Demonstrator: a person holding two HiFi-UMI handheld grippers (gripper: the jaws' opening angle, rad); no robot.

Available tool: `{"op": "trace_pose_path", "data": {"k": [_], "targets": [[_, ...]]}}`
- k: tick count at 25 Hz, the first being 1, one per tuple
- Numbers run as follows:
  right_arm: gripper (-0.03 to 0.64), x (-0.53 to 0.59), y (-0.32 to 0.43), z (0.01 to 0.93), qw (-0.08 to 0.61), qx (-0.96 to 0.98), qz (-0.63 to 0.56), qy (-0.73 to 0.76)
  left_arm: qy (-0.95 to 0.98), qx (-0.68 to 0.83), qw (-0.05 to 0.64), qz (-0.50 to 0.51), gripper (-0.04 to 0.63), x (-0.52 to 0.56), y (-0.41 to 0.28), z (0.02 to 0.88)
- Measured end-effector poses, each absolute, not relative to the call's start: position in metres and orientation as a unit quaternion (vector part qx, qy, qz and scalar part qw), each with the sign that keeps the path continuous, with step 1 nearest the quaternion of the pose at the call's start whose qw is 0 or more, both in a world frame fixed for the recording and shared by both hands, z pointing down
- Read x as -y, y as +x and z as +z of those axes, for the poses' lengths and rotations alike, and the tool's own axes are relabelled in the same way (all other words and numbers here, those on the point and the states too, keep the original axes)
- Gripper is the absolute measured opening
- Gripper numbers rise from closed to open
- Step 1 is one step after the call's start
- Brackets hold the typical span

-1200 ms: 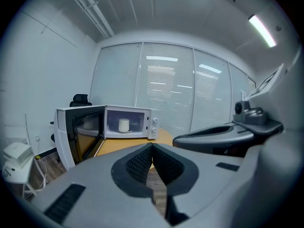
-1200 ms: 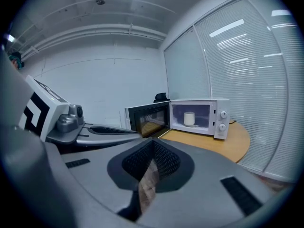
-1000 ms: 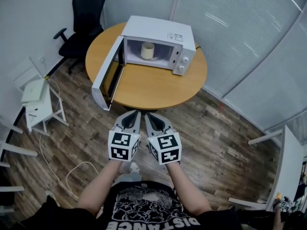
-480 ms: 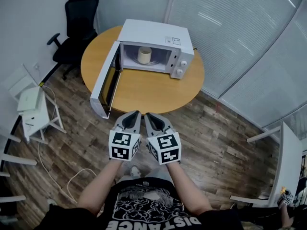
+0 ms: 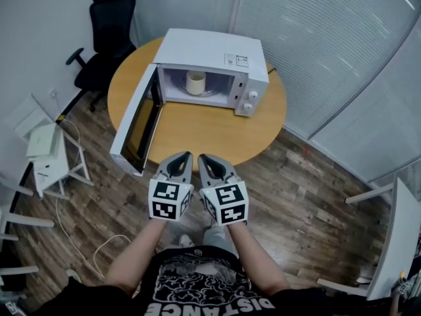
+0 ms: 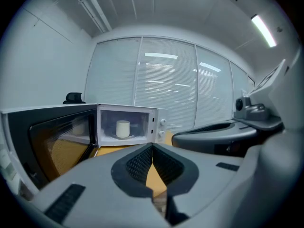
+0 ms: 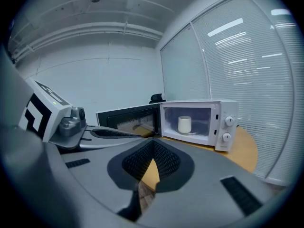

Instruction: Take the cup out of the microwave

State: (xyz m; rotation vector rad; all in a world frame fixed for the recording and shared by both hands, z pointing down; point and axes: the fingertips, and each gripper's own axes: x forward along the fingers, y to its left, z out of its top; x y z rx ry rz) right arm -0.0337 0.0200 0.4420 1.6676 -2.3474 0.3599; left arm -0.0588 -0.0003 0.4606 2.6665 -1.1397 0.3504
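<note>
Approach, not grasp yet: vs a sec ago the microwave (image 5: 214, 58) sits bigger and lower in the head view. The bench's (image 5: 197, 127) near edge has slid down to meet the gripper tips, so the person has closed in w/ both hands together. No change in the fingers over that time. For the task this means nothing's taken yet. The cup is untouched and the reach into the cavity is still to come, prob. w/ one gripper needing to open first.

L to R, counted:
- 1 black office chair (image 5: 112, 25) beyond the bench's far-left edge.
- 1 small white stand (image 5: 46, 143) on the floor, left.
- 1 microwave door (image 5: 135, 127), swung wide open and overhanging the bench's left edge.
- 1 cup (image 5: 195, 82), pale, upright, inside the microwave on its turntable, left-centre of the cavity. Well apart from both grippers.
- 1 round wooden bench.
- 2 grippers: left gripper (image 5: 185, 155) and right gripper (image 5: 204, 157), side by side at the bench's near edge, both aimed at the microwave.
- 2 knobs (image 7: 229, 120) on the microwave's right panel.

Left fingers (image 6: 137, 164): clenched together at the tips, nothing between. Right fingers (image 7: 166, 161): same, clenched and empty.
</note>
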Motion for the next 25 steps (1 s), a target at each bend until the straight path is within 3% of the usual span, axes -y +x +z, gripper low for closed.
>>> {"op": "trace_pose_path", "data": {"k": [25], "targets": [[0.015, 0.101, 0.090, 0.446, 0.112, 0.859, 0.128, 0.482, 0.856, 0.483, 0.143, 0.118, 0.012, 0.116, 0.052, 0.470]]}}
